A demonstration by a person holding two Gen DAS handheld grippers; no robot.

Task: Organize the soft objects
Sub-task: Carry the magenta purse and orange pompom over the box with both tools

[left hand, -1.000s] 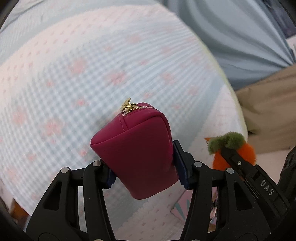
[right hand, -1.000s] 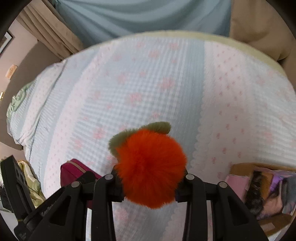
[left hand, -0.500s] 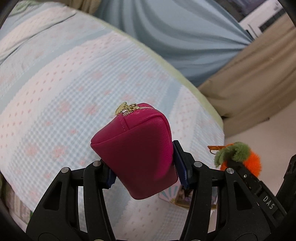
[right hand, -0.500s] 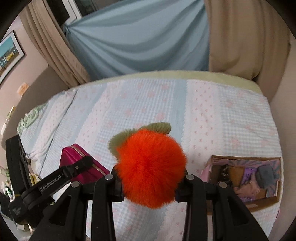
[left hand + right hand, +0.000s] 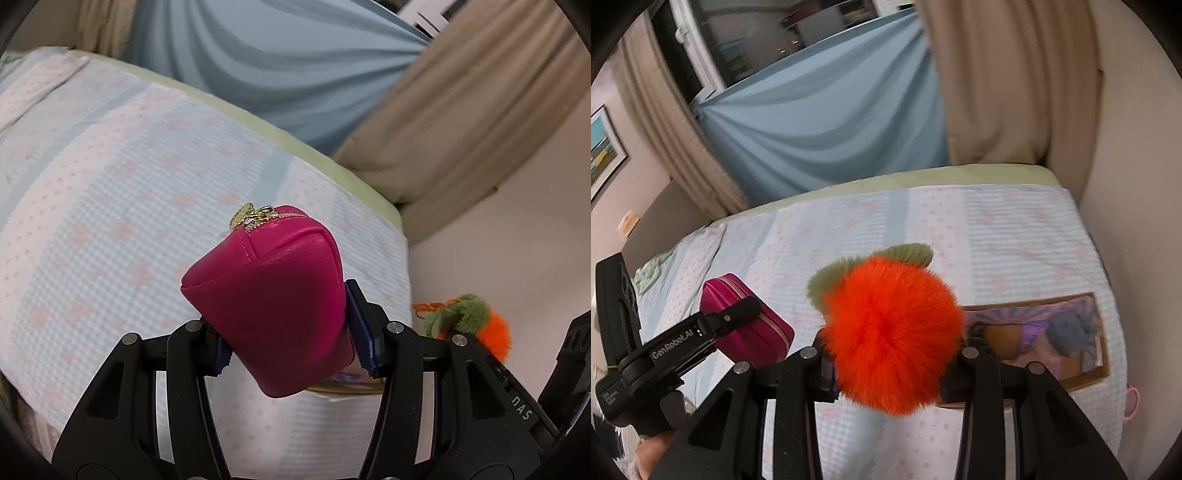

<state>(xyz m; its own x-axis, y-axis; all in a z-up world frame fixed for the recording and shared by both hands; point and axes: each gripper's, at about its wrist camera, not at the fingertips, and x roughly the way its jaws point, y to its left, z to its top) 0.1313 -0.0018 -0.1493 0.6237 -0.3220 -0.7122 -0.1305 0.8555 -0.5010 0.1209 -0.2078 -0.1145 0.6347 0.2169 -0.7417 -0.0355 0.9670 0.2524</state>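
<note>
So both grippers are loaded up and hanging in the air over the bed (image 5: pixel 979 236), which has that pale blue and white checked cover with little pink flowers. The left gripper (image 5: pixel 288 343) is pinching a hot pink zip pouch (image 5: pixel 273 306) by its lower half, blue pads pressed into both sides, with the gold zipper pull (image 5: pixel 245 216) sticking up at the top end, pointing away from the camera. The pouch isn't touching the bed at all, it's just held above it. The right gripper (image 5: pixel 890 363) is clamped on a fluffy orange pom-pom (image 5: pixel 892 334) with olive green fuzzy leaves (image 5: pixel 905 253) on the far side, so it looks like a little plush carrot or persimmon thing; the fur bulges out way past the fingers, so the pads are mostly buried in it. From the right wrist view the pouch sits off to the left of the pom-pom, with the other gripper's black finger across it. On the bed near its right edge there's an open cardboard box (image 5: pixel 1102 332) lying flat, with some purple and greyish-blue soft stuff inside, too blurry to name. Past the far edge of the bed hangs a light blue sheet (image 5: pixel 827 122) with beige curtains (image 5: pixel 1008 81) on either side of it.
</note>
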